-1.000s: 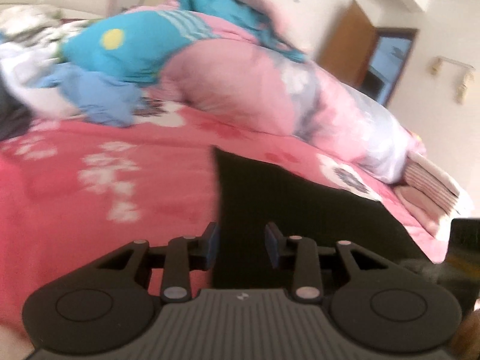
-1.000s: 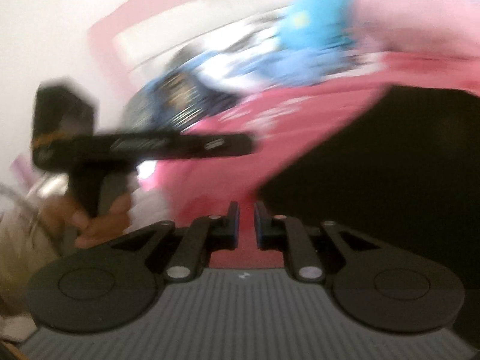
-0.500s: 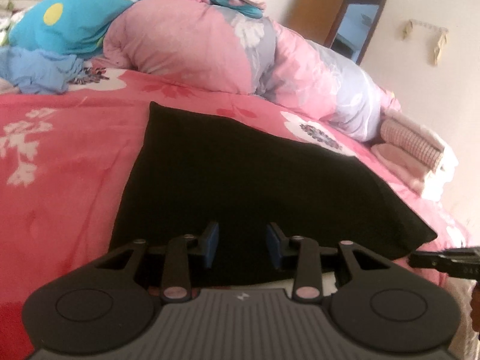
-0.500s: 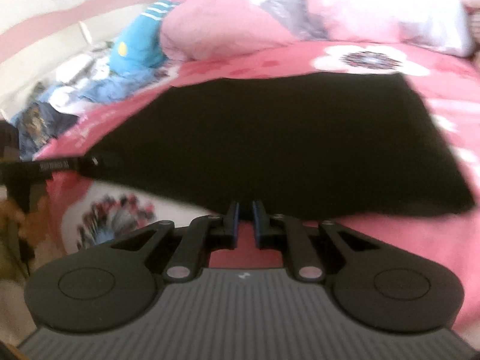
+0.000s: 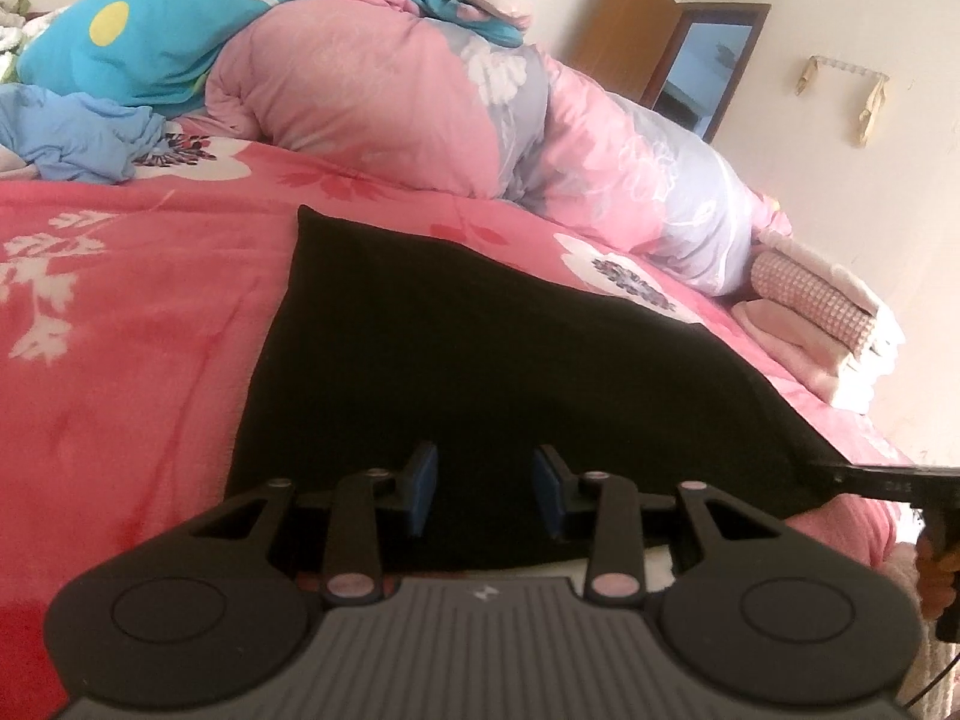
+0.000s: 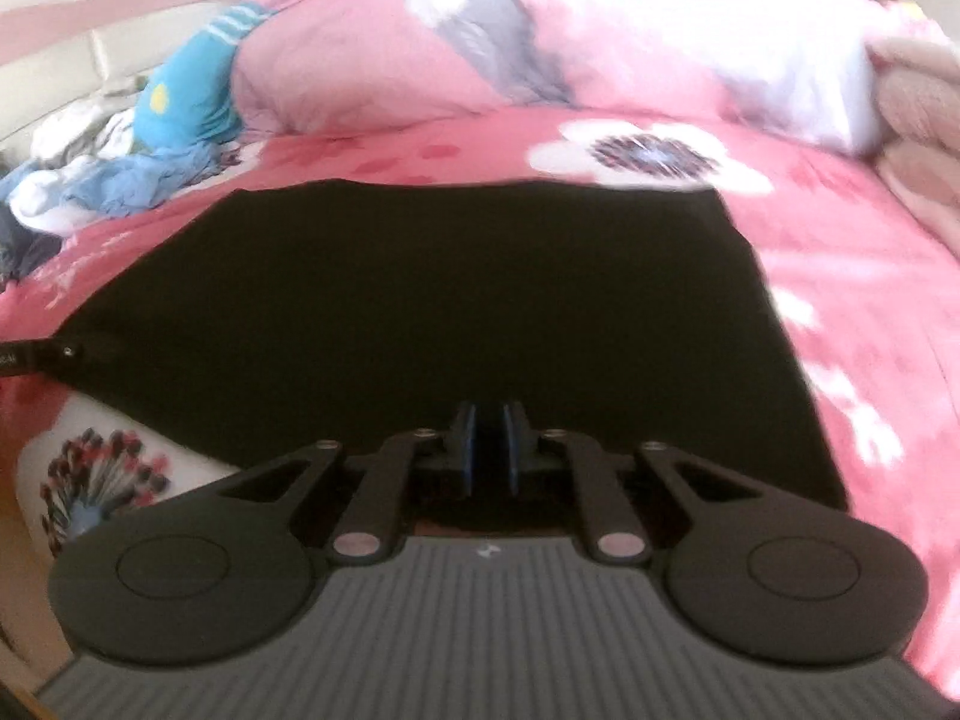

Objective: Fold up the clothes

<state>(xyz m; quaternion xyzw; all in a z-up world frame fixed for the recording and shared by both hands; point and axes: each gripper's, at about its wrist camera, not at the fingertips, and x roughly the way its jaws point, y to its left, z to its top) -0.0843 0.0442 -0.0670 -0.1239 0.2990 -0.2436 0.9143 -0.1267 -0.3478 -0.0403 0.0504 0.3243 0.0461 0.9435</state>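
Note:
A black garment [image 5: 480, 360] lies spread flat on the pink flowered bedspread [image 5: 132, 312]. My left gripper [image 5: 485, 492] is open, its blue-padded fingers astride the garment's near edge close to the left corner, with black cloth between them. In the right wrist view the same garment [image 6: 450, 300] fills the middle. My right gripper [image 6: 487, 444] is shut to a thin slit, tips over the near edge towards the right corner. Each gripper shows in the other's view: the right gripper [image 5: 888, 483] at the garment's right corner, the left gripper [image 6: 24, 357] at its left corner.
A rolled pink and grey quilt [image 5: 420, 96] and a turquoise blanket [image 5: 150, 42] lie along the far side. Blue and white clothes [image 5: 72, 138] are heaped at far left. Folded pink towels [image 5: 828, 324] sit at the right. A door [image 5: 624, 42] stands behind.
Both grippers swung round to face the garment and came up to its near edge. The left one stayed open and the right one kept its thin slit.

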